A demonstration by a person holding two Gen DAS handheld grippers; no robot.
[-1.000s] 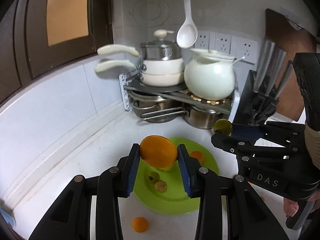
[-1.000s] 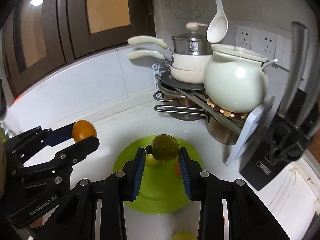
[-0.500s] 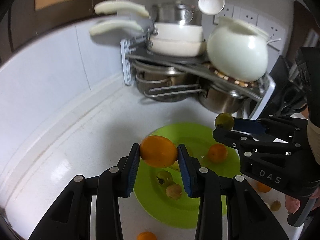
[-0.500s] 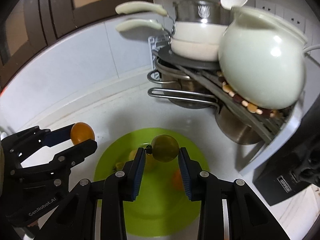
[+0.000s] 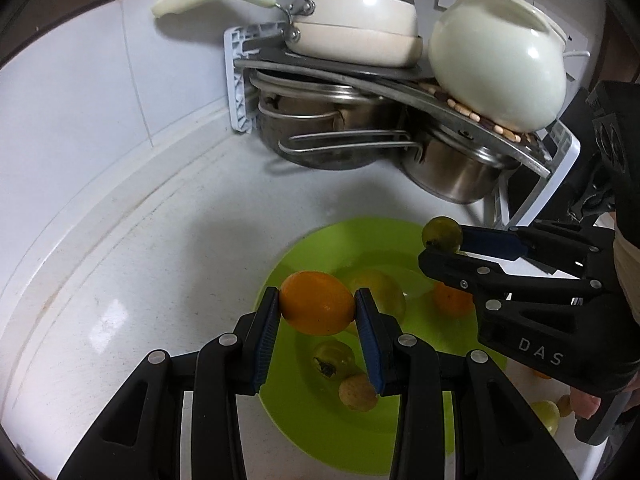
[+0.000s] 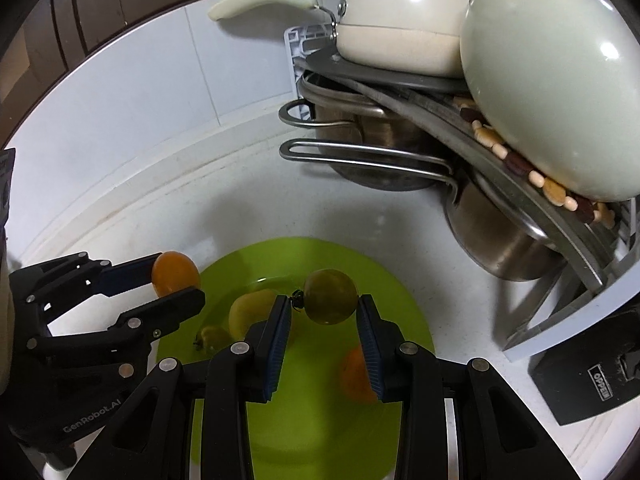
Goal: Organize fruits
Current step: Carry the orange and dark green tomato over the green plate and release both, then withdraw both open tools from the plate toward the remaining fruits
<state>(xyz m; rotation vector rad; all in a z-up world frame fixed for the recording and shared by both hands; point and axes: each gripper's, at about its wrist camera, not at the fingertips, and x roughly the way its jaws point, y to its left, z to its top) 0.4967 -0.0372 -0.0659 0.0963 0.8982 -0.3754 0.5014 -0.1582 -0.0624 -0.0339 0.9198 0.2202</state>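
Note:
My left gripper [image 5: 317,308] is shut on an orange fruit [image 5: 317,309] and hangs over the left part of the lime-green plate [image 5: 384,432]. In the right wrist view the same orange fruit [image 6: 175,273] shows at the plate's left rim. My right gripper [image 6: 325,307] is shut on a round olive-green fruit [image 6: 330,297] above the green plate [image 6: 320,432]; the left wrist view shows that green fruit [image 5: 441,233] over the plate's far right edge. On the plate lie a yellow-green fruit [image 5: 380,294], a small orange [image 5: 452,300], a small green fruit [image 5: 332,358] and a tan one [image 5: 358,392].
A corner rack [image 5: 400,80] with steel pots, a cream saucepan [image 5: 356,36] and a white ceramic pot [image 5: 498,68] stands just behind the plate. A black knife block [image 6: 592,376] is at the right. Loose small fruits [image 5: 548,412] lie on the white counter right of the plate.
Both grippers have come down and forward towards the green plate, each still holding its fruit. The plate and the pot rack now look larger and nearer.

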